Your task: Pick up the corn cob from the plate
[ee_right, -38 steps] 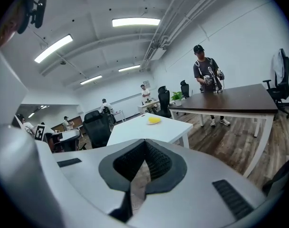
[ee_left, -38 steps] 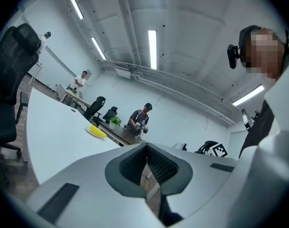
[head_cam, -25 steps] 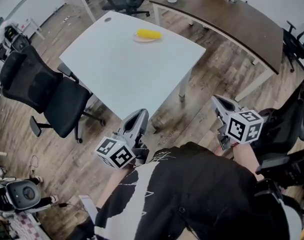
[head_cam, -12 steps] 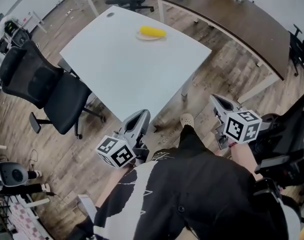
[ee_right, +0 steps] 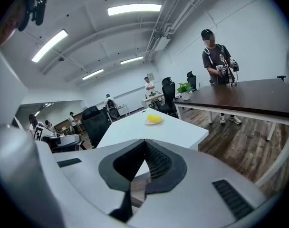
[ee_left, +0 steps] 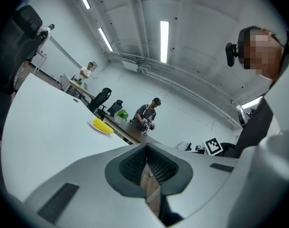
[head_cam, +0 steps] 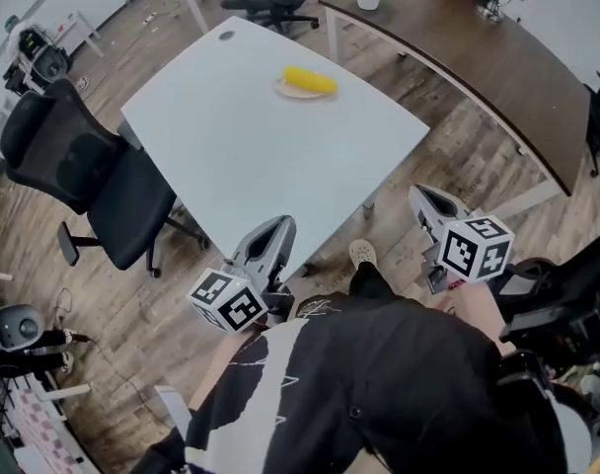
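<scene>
Corn cob (head_cam: 310, 80) is the goal, but we start at our claws. Our left claw (head_cam: 279, 225) has its jaws pressed together with nothing in them, and so does our right claw (head_cam: 424, 196). Both hang off the near corner of the white desk (head_cam: 231, 156), not over it. The corn lies on its small plate (head_cam: 283, 89) at the far side of the desk, well apart from both claws.

To do this well, we think we should step closer, bring one claw over the desk and spread its jaws wide before we get near. Then we come in low across the corn's short way — it is round and may roll — squeeze its middle softly, and lift straight up.
</scene>
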`<state>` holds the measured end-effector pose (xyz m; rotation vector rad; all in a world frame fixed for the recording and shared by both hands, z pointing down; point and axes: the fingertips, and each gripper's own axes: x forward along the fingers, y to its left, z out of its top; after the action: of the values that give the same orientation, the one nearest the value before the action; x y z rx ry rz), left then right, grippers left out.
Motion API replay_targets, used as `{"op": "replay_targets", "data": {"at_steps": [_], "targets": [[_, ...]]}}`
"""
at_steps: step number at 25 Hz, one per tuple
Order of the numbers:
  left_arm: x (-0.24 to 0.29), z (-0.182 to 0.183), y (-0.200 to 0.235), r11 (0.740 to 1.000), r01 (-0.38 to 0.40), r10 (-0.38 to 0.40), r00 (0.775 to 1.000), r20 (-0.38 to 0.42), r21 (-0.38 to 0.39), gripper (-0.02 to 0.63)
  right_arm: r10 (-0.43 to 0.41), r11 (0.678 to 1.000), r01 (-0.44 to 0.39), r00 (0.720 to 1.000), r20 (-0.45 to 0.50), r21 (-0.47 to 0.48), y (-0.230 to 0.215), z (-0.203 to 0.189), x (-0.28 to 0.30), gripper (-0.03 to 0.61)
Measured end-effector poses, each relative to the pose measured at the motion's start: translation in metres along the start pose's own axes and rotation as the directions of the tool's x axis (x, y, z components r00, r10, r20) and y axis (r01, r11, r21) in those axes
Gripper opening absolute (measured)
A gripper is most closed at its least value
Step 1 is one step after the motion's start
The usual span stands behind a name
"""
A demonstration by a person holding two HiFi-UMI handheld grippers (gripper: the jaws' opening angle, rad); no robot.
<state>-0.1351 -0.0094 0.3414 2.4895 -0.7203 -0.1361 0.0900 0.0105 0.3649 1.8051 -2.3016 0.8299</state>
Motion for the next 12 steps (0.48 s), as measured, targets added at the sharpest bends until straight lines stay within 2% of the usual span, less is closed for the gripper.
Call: {"op": "replay_targets", "data": {"at_steps": [12], "targets": [[0.075,0.037,0.038,0.994,-0.104,0.105,0.992,0.066,-0.012,0.014,0.133,0.988,-0.137,0.989,-0.056,-0.067,-0.039,0.071,0.096,0.015]]}}
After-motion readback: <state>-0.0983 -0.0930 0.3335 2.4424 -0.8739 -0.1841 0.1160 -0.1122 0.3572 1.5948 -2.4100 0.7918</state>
